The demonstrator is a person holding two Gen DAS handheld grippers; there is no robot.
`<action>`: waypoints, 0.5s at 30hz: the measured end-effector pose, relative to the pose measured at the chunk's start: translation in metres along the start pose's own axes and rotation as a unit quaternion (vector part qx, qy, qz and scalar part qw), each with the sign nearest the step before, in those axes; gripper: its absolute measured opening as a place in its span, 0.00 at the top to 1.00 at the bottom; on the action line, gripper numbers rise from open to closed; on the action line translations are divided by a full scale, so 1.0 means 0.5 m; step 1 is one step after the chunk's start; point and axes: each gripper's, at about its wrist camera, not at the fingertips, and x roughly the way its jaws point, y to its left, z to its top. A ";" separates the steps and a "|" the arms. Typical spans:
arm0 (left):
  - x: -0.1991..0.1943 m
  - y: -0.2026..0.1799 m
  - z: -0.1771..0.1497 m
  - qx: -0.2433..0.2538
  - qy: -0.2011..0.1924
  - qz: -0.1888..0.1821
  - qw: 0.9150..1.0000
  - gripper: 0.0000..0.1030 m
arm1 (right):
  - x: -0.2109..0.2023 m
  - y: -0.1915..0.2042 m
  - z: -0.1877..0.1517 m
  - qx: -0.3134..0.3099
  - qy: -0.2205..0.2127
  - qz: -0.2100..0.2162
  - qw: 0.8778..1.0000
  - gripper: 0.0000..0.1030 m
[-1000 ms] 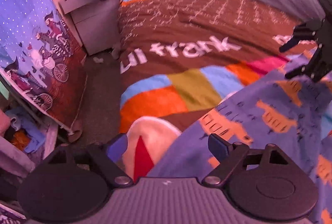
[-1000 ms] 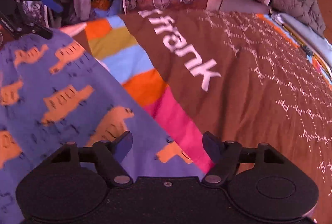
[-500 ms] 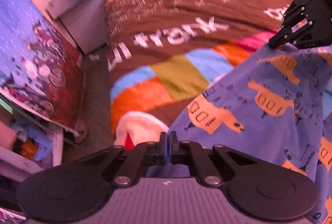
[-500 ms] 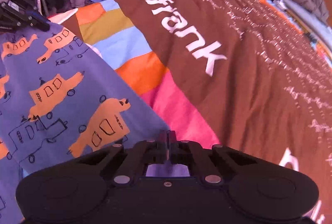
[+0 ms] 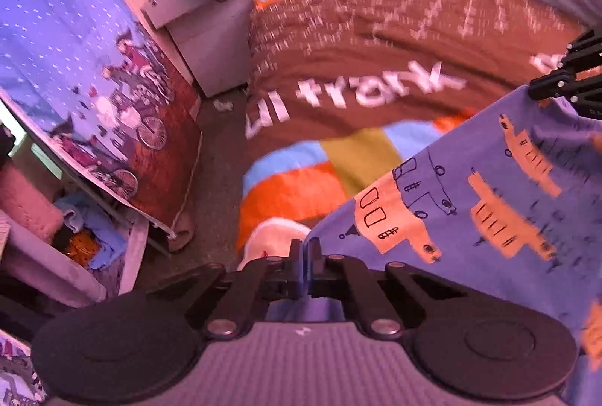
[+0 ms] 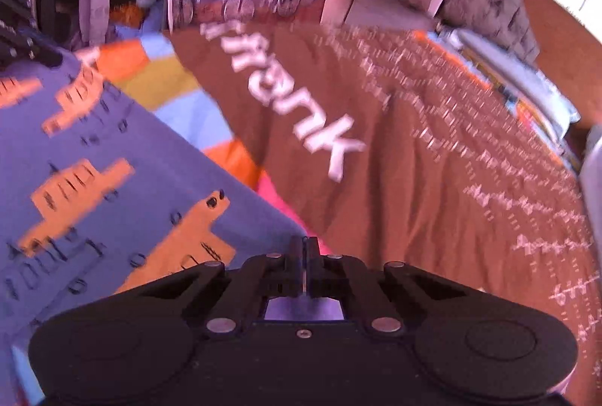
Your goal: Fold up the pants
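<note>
My left gripper is clenched on one corner of the pants; my right gripper is clenched on the neighbouring corner. In the left view the right gripper appears at 2 o'clock, the purple cloth with its orange print spanning from it down to my own jaws at 6 o'clock. In the right view the pants fill the 8 to 10 o'clock sector, and the left gripper shows at 10 o'clock. The cloth hangs between the two grips above the bedspread, which lies from 12 to 3 o'clock in both views. Both views are blurred, so hem detail is unclear.

Step in hand, as I judge it: carrying the held edge over for a fold. To do it well I keep both grips firm, hold the edge taut and level between them, move the two hands at one pace, and lay the edge square onto the far edge before letting go. Slack or uneven travel would likely skew the crease.
</note>
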 end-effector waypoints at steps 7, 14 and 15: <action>-0.203 -0.013 -0.009 -0.008 -0.055 0.005 0.998 0.99 | -0.249 -0.004 -0.003 0.011 -0.072 -0.013 0.997 1.00; -0.367 -0.085 -0.126 0.038 -0.089 0.002 0.995 0.99 | -0.471 0.077 -0.103 0.031 -0.105 0.006 0.994 1.00; -0.379 -0.095 -0.147 0.045 -0.089 0.000 0.995 0.99 | -0.493 0.093 -0.123 0.034 -0.108 0.006 0.994 1.00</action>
